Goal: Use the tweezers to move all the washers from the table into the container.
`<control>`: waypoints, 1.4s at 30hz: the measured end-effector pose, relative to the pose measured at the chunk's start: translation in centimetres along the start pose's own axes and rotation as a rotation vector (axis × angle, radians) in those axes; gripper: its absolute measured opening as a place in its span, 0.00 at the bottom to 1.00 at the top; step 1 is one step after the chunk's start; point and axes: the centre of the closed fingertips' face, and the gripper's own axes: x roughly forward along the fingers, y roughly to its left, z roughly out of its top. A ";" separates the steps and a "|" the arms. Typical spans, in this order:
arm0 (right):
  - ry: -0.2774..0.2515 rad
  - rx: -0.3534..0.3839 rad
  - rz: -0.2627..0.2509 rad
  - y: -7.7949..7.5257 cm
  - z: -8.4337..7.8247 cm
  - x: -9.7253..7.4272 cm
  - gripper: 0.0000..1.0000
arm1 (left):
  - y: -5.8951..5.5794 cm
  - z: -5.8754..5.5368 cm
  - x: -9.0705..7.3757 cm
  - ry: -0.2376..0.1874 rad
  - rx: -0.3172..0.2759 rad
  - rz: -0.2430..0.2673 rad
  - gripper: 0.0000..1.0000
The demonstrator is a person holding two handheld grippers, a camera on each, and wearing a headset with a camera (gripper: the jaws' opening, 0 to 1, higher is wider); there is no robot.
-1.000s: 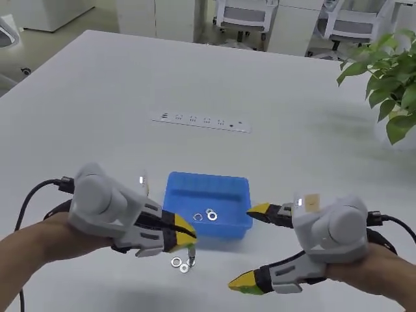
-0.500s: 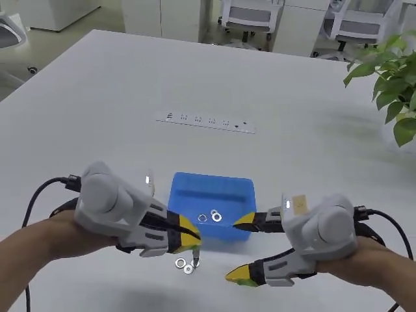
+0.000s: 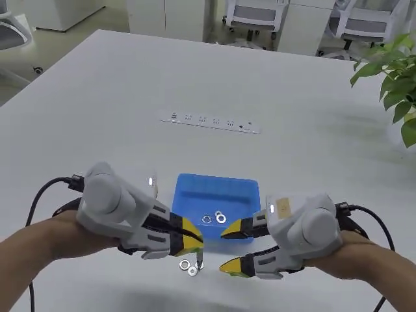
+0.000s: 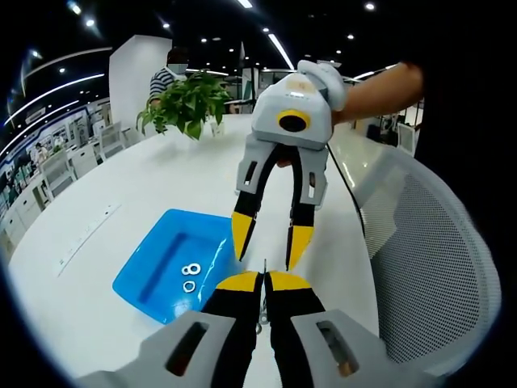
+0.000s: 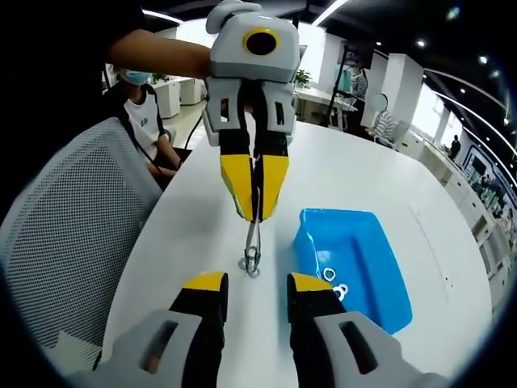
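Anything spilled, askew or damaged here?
Nothing stands out. The blue container sits flat with two washers inside; the other washers lie on the table beside it, at the tweezers' tip.

On the white surface [image 3: 195,71], the left tongs [image 3: 192,238] point right with their yellow-tipped jaws pressed together on thin metal tweezers [image 3: 199,261], which slant down to a small cluster of washers [image 3: 188,266] lying on the surface just in front of a blue container [image 3: 218,192]. Two more washers [image 3: 214,218] lie side by side inside the container near its front wall. The right tongs [image 3: 229,247] point left with jaws spread, the upper tip over the container's front right edge and the lower tip above the surface near the cluster. Farther back lies a white power strip [image 3: 210,121]. A leafy plant [image 3: 393,75] stands at the right edge, and office chairs [image 3: 252,13] stand beyond the surface.
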 end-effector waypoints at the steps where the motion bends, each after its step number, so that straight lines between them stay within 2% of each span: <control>1: 0.004 -0.003 0.005 0.0 0.0 0.2 0.29 | 0.0 0.0 0.0 0.000 0.000 0.000 0.06; 19: 0.008 -0.023 0.080 0.6 0.4 2.9 0.17 | 0.1 0.1 0.2 0.005 0.006 -0.005 0.06; 25: 0.002 -0.020 0.080 0.4 0.6 3.4 0.11 | 0.1 0.1 0.3 0.005 0.008 -0.010 0.06; 33: -0.004 -0.012 0.078 0.4 0.6 3.4 0.10 | 0.2 0.1 0.3 0.005 0.009 -0.010 0.06; 42: -0.009 0.035 0.074 0.2 0.5 3.3 0.07 | 0.2 0.0 0.3 0.013 0.015 -0.008 0.06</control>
